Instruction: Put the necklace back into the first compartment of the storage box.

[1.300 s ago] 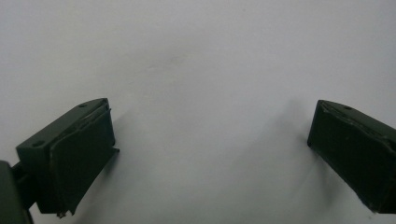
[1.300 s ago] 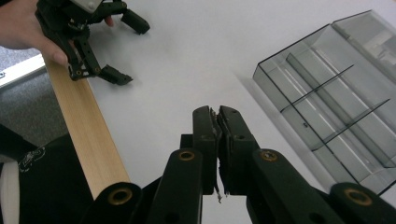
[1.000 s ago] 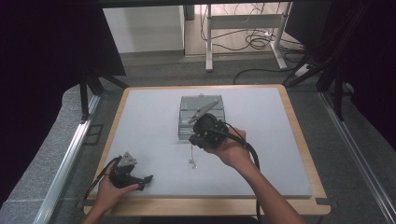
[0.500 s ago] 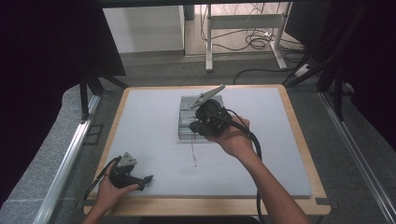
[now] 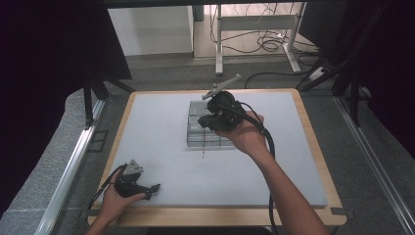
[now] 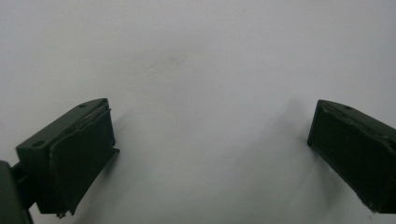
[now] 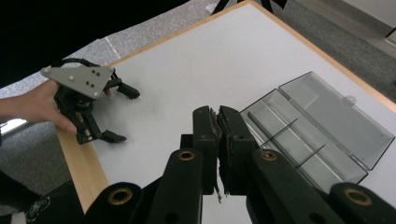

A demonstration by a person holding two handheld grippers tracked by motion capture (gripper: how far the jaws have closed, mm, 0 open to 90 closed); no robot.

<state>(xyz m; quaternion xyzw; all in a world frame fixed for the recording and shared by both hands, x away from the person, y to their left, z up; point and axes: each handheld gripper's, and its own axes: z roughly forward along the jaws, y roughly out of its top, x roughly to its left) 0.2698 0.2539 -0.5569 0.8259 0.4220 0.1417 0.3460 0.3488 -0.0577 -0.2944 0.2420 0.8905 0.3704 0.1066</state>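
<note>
Clear plastic case [image 5: 208, 128] lies open on the grey surface [image 5: 156, 147], far of centre, lid flat beside its base; two thin dark rods cross its compartments in the right gripper view. Right gripper [image 7: 217, 125] is held above the case, its fingers [image 7: 233, 140] pressed together on something thin and dark that hangs below them; what it is, cannot tell. A thin dark line [image 5: 203, 149] trails near the case's near edge. Left gripper [image 5: 155, 188] rests at the near left corner, fingers [image 6: 79, 154] spread wide, nothing between them, just bare surface.
</note>
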